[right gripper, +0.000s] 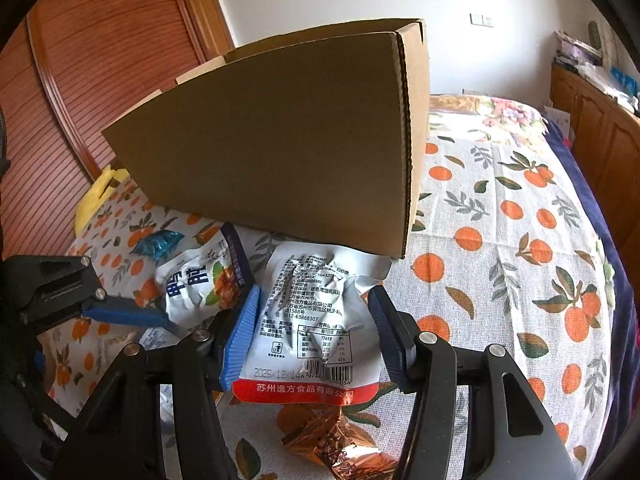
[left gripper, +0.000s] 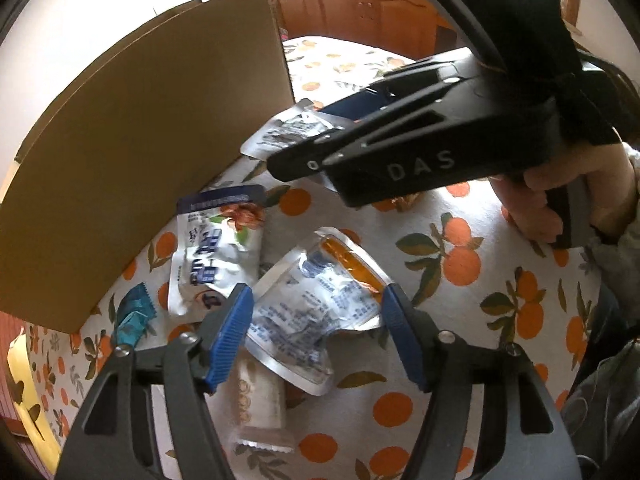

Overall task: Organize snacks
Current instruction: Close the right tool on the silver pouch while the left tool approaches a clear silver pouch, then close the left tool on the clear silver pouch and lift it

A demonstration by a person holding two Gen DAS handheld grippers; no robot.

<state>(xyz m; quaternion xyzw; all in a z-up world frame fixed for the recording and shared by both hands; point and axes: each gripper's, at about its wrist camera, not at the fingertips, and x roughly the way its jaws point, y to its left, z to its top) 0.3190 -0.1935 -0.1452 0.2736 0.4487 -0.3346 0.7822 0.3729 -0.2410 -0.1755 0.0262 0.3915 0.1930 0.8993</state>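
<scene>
My right gripper (right gripper: pixel 314 330) is shut on a silver snack pouch (right gripper: pixel 308 312) with a red bottom band, held in front of the cardboard box (right gripper: pixel 280 152). In the left wrist view the same gripper (left gripper: pixel 304 160) holds that pouch (left gripper: pixel 280 132) near the box wall (left gripper: pixel 132 152). My left gripper (left gripper: pixel 316 336) is open above a crumpled silver pouch (left gripper: pixel 312 304) with an orange window, its pads on either side without squeezing. A white-and-blue pouch (left gripper: pixel 216 248) lies to the left, also in the right wrist view (right gripper: pixel 200 284).
A teal wrapper (left gripper: pixel 132 316) lies by the box. A pale wrapped bar (left gripper: pixel 260 400) lies under my left gripper. A copper foil wrapper (right gripper: pixel 332 444) lies under my right gripper. An orange-print cloth (right gripper: pixel 500 240) covers the bed. A yellow bag (right gripper: pixel 100 188) lies at the left edge. A wooden cabinet (right gripper: pixel 600 128) stands right.
</scene>
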